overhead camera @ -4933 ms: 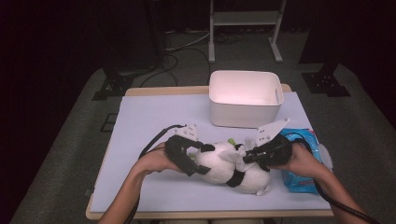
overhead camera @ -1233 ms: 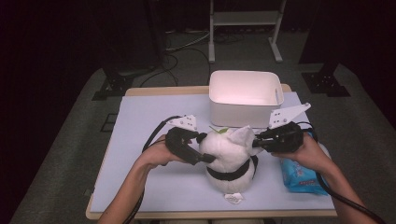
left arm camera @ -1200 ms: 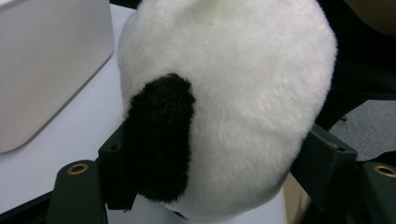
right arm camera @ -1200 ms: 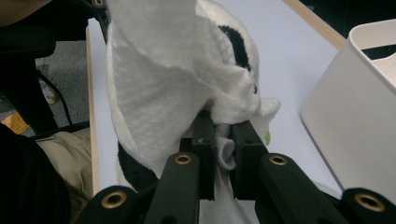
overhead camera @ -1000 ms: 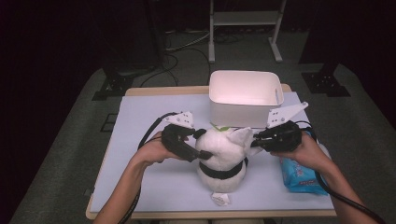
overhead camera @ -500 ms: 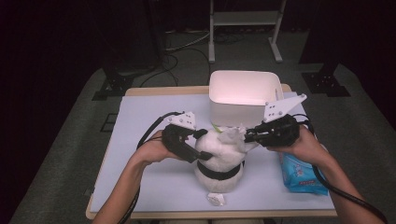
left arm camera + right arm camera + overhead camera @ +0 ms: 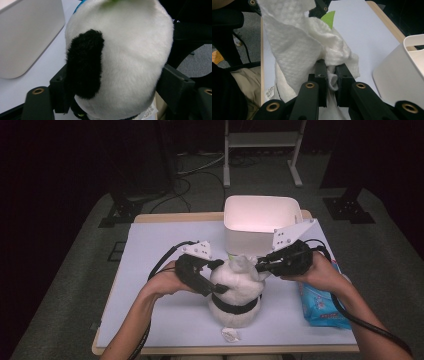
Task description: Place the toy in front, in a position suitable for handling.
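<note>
A white and black plush panda (image 7: pixel 235 292) stands upright on the pale mat. My left gripper (image 7: pixel 217 277) holds it from the left. In the left gripper view the plush panda (image 7: pixel 125 62) bulges between the two jaws, whose pads (image 7: pixel 60 92) press on its sides. These jaws have just been opening a little, with the toy still between them. My right gripper (image 7: pixel 257 266) comes in from the right, shut on a crumpled white wipe (image 7: pixel 245 265) that lies against the top of the toy's head. In the right gripper view the wipe (image 7: pixel 294 45) is pinched between the closed jaws of the right gripper (image 7: pixel 331 72).
A white bin (image 7: pixel 260 220) stands just behind the toy, close to both grippers. A blue wipes packet (image 7: pixel 322 302) lies under the right forearm near the table's right edge. A small white scrap (image 7: pixel 231 335) sits by the front edge. Bare mat (image 7: pixel 160 245) extends left.
The panda, lying down several seconds ago, now stands upright. Over the last second the right gripper has shifted left and slightly up, bringing the wipe onto the toy's head. The left hand has stayed put.
</note>
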A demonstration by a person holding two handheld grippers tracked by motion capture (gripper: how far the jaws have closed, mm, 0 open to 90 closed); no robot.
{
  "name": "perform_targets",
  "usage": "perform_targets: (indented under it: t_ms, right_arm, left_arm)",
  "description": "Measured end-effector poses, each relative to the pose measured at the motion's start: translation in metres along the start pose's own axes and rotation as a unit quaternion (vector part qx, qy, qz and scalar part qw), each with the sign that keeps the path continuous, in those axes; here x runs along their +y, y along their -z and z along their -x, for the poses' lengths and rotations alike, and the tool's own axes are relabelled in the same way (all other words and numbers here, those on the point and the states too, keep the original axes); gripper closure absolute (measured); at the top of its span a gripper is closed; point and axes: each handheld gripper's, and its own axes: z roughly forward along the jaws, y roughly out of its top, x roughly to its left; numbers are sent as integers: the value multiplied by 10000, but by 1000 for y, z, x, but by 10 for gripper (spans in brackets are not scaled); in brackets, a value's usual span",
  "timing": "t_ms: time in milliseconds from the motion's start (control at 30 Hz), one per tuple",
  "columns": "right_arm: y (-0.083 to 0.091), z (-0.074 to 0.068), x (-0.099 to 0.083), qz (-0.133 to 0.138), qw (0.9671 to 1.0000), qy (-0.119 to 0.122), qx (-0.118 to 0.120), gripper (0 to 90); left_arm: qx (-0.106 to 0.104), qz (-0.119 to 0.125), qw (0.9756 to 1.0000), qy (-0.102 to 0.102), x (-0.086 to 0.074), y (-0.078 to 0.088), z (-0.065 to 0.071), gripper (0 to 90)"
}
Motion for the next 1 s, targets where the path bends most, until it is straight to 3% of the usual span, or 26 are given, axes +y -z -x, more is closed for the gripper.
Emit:
perform_targets:
  t_ms: [267, 767, 1000]
  right_arm:
    - [0, 0, -9, -19, 9999, -105, 19, 816]
    - [3, 1, -19, -83, 9998, -187, -23, 816]
    - [3, 1, -19, -145, 9997, -176, -26, 816]
  left_arm:
    - [-72, 143, 9999, 49, -3, -3, -1, 135]
    - [-182, 50, 9996, 208, -12, -12, -5, 104]
    - [-252, 63, 9995, 158, -13, -16, -7, 107]
